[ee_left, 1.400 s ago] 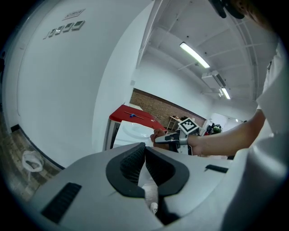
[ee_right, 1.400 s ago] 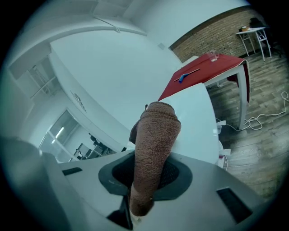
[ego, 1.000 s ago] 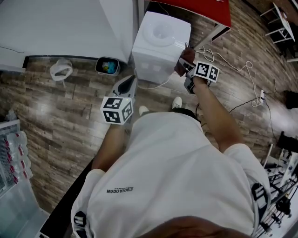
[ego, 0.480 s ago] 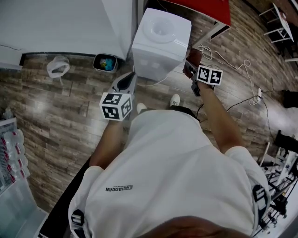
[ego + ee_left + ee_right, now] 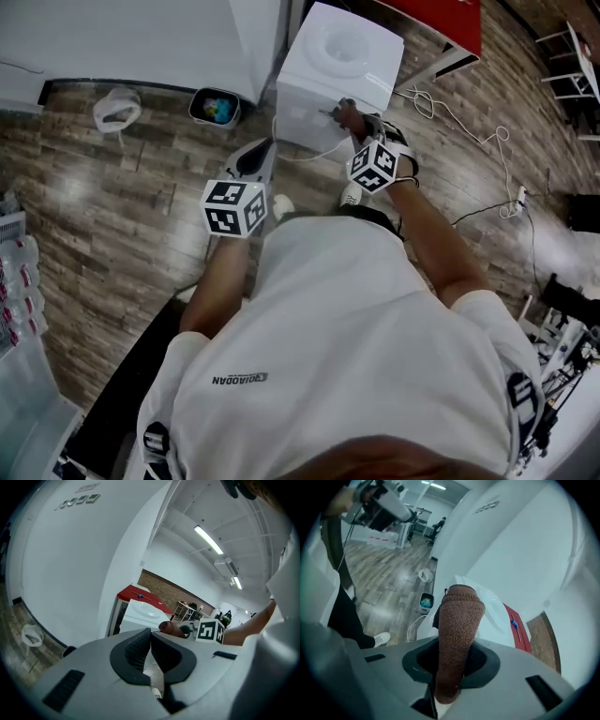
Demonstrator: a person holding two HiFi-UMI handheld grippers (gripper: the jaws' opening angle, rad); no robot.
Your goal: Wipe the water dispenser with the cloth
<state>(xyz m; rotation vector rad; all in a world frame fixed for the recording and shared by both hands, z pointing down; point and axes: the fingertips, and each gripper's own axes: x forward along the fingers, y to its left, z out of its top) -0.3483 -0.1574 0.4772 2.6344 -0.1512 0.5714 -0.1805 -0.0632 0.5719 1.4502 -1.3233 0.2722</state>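
The white water dispenser [image 5: 342, 61] stands on the wood floor ahead of me. My right gripper [image 5: 364, 136] is shut on a brown knitted cloth [image 5: 348, 114], and the cloth's end rests against the dispenser's front upper edge. In the right gripper view the cloth [image 5: 458, 620] stands up out of the right gripper [image 5: 452, 663], with the dispenser [image 5: 494, 613] behind it. My left gripper [image 5: 261, 157] hangs low to the left of the dispenser, apart from it. It is shut, and the left gripper [image 5: 150, 639] holds nothing; beyond it show the dispenser [image 5: 140, 615] and the cloth [image 5: 171, 628].
A small bin [image 5: 215, 106] with colourful contents and a white bag [image 5: 116, 108] lie left of the dispenser by the white wall unit [image 5: 141, 37]. White cables [image 5: 450, 112] trail on the floor at right. A red table [image 5: 445, 19] stands behind. A white cord [image 5: 305, 155] loops from the dispenser's base.
My right gripper has carried the cloth from the dispenser's right side leftward onto its front upper edge. The left gripper has stayed low at the left.
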